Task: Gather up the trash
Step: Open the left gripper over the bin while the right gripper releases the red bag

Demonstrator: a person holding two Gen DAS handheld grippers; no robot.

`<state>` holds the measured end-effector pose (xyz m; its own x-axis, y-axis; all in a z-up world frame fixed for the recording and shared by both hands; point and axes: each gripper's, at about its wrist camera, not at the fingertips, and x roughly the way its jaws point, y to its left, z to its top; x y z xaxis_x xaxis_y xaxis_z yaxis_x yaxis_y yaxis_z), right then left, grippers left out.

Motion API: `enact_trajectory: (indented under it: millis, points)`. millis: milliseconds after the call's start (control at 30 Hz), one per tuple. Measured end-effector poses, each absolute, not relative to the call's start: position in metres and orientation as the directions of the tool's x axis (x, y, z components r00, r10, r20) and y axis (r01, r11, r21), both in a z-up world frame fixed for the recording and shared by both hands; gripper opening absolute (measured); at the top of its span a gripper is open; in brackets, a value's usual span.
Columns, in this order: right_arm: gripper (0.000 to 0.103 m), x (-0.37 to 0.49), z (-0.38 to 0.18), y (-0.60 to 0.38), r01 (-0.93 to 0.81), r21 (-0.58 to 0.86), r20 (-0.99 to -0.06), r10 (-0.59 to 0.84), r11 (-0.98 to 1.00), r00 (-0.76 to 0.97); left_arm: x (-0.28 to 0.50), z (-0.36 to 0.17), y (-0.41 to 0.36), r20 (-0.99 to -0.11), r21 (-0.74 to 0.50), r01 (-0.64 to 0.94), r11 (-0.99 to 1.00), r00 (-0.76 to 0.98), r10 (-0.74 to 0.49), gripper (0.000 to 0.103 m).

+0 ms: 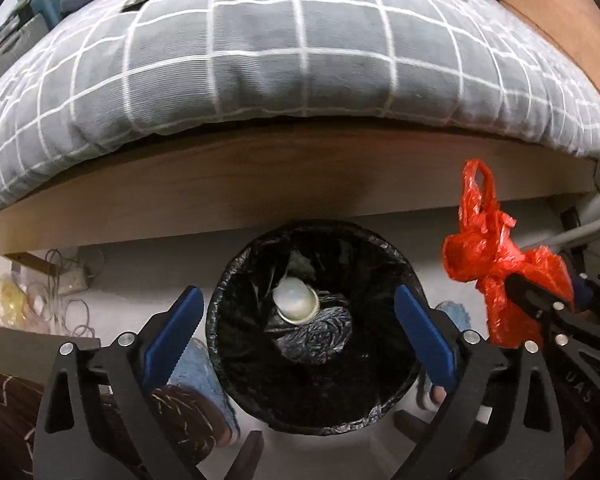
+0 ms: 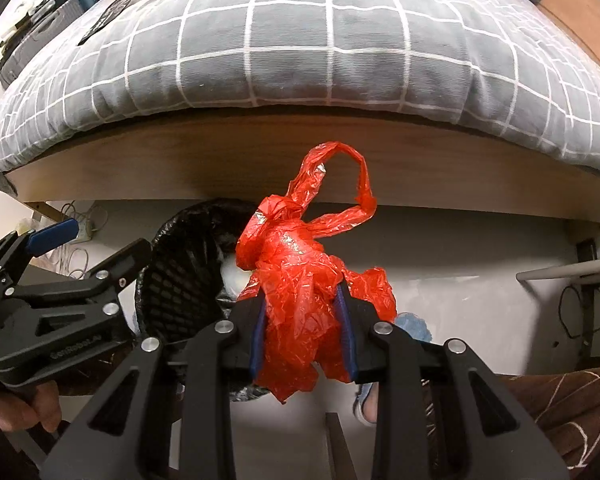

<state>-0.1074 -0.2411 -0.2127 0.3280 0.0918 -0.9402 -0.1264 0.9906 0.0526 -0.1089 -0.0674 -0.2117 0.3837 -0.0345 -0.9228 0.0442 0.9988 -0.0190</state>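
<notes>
A black mesh trash bin [image 1: 228,320] with a black liner stands on the floor in front of the bed. A white paper cup [image 1: 296,300] lies inside it on crumpled dark plastic. My left gripper [image 1: 298,294] hangs straight over the bin's mouth, jaws wide open with nothing between the blue pads. My right gripper [image 2: 302,300] is shut on a crumpled red plastic bag [image 2: 296,264], held just right of the bin [image 2: 172,280]. The left wrist view shows the red bag [image 1: 496,256] beside the bin's right rim. The left gripper [image 2: 100,240] shows at the left of the right wrist view.
A bed with a grey checked duvet [image 1: 300,60] and a wooden frame [image 1: 300,176] runs across behind the bin. Cables and a power strip [image 1: 72,280] lie on the floor at left. A person's feet in blue slippers [image 1: 204,372] flank the bin. A desk leg [image 2: 584,304] stands at right.
</notes>
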Motion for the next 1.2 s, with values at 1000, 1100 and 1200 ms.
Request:
enact_trajectory:
  millis: [1000, 1100, 1200]
  points:
    - [0.030, -0.112, -0.250, -0.153, -0.232, 0.084, -0.961, 0.140, 0.969, 0.238, -0.125, -0.229, 0.022, -0.946, -0.001, -0.087, 0.996, 0.323, 0.027, 0.097]
    - [0.031, -0.112, -0.254, -0.152, -0.243, 0.082, -0.964, 0.139, 0.966, 0.226, -0.127, -0.233, 0.027, -0.950, 0.003, -0.100, 0.995, 0.311, 0.034, 0.097]
    - [0.036, -0.113, -0.254, -0.147, -0.250, 0.085, -0.963, 0.144, 0.964, 0.229, -0.126, -0.232, 0.029, -0.948, 0.002, -0.109, 0.994, 0.315, 0.037, 0.097]
